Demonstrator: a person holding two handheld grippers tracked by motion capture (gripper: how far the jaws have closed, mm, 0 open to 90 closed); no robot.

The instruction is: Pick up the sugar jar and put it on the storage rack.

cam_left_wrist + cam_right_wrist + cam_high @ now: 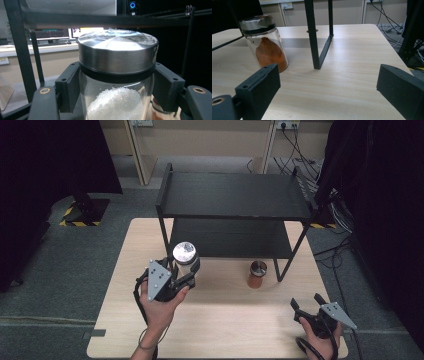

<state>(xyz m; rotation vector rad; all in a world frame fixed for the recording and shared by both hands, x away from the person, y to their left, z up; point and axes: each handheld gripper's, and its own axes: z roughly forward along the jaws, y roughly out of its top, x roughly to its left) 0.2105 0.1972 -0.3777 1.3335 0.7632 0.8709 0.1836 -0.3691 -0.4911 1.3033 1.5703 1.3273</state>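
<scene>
Gripping the glass jar of white crystals between the two jaws of my left gripper, I am holding it upright, pads pressing on the glass just below its brushed metal lid. In the high view I am holding this jar over the wooden table, just in front of the black two-tier shelf. I am keeping my right gripper low at the table's near right corner, its jaws standing wide apart with nothing between them. The jar of orange powder is standing on the table beside the shelf's front leg, well apart from those jaws.
</scene>
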